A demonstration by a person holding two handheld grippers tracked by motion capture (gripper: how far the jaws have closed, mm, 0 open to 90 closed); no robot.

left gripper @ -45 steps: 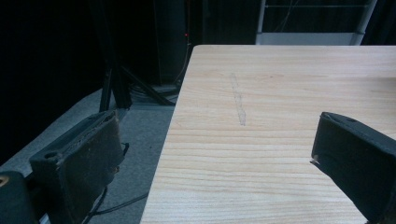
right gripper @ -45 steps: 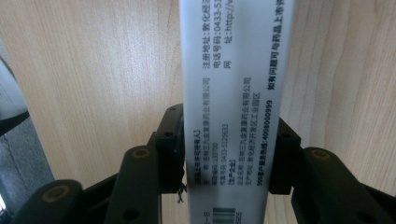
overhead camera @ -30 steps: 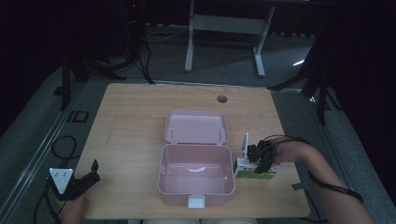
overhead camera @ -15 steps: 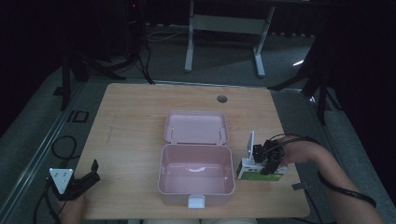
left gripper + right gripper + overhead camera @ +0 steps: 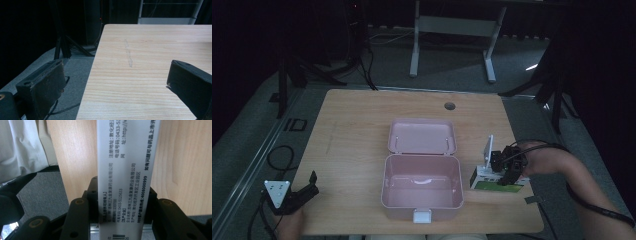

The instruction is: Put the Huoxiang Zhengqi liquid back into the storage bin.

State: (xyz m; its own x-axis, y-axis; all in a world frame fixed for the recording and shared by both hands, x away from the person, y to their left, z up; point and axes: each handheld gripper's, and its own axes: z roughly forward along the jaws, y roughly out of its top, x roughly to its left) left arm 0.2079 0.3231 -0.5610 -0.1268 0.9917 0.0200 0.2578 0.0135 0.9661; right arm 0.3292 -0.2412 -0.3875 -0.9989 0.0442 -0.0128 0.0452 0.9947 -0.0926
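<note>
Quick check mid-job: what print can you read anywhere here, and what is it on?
On the white box in the right gripper:
"400800999"
"0433-5125633"
"133700"
"http://w", cut off at the edge
A barcode sits at its bottom end; the Chinese lines are too small to quote reliably.
The box's green face in the high view: too small to read.

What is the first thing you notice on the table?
A pink box sits in the middle of the wooden table, with its lid flipped wide open behind it. Just to its right, the right gripper is clamped on a white and green carton printed with small text. Far off at the table's near left corner, the left gripper waits with its jaws apart and nothing between them.
</note>
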